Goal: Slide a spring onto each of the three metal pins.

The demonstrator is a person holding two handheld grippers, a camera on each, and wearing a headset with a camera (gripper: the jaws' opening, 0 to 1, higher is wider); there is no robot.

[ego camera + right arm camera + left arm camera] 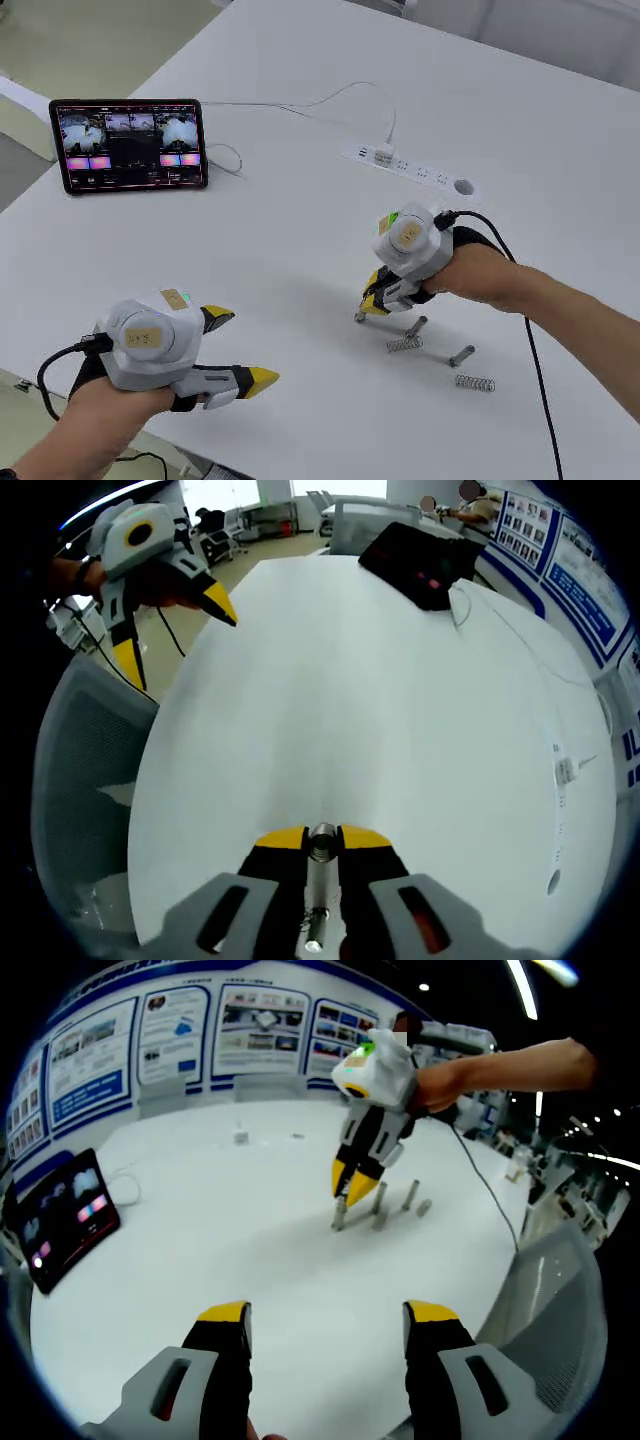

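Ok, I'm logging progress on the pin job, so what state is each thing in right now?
left tool, open, holding nothing.
right tool, shut on the held pin.
held pin, looks to carry a spring at its tip.
second pin, bare.
third pin, bare.
loose springs, lying free, on no pin.
tablet, screen on.
power strip, one plug in.

Left tool [240, 345]: held low in the left hand, jaws wide apart, pointing forward.
Right tool [372, 303]: forearm extended, tips angled down, jaws closed on metal pin [317, 895].
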